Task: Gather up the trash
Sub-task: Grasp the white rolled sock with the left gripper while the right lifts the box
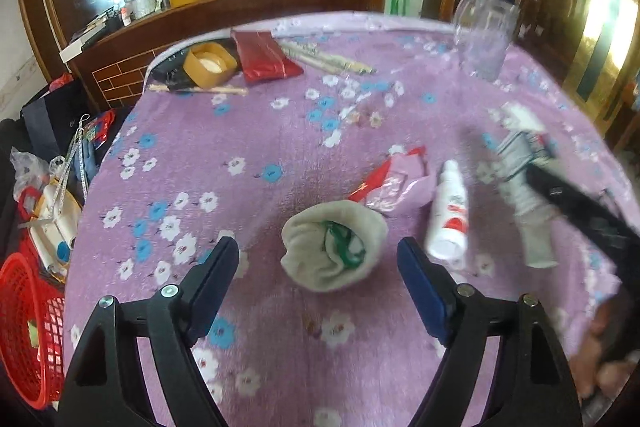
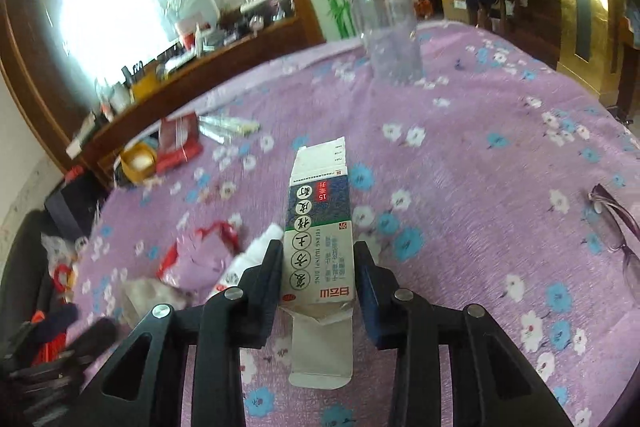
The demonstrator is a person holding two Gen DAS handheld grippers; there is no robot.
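The right tongs (image 2: 318,291) are clenched on a small cardboard box (image 2: 320,227), gripping it by its two long sides near the torn, open near end; its long axis runs straight ahead along the fingers, the far flap pointing away toward the clear plastic container (image 2: 390,35), the printed face up; the box is held above the purple flowered surface (image 2: 480,167); the left tongs (image 1: 318,267) are released, spread wide just short of a rolled cream sock (image 1: 334,251) with green inside, which lies on the surface between the fingertips but apart from them; just beyond it lie a crumpled red and pink wrapper (image 1: 394,183) and a white bottle (image 1: 450,213), lying on its side with its cap end toward the camera; a red basket (image 1: 28,331) sits off the left edge; farther back are a yellow tape roll (image 1: 210,63) and a red pouch (image 1: 264,55)
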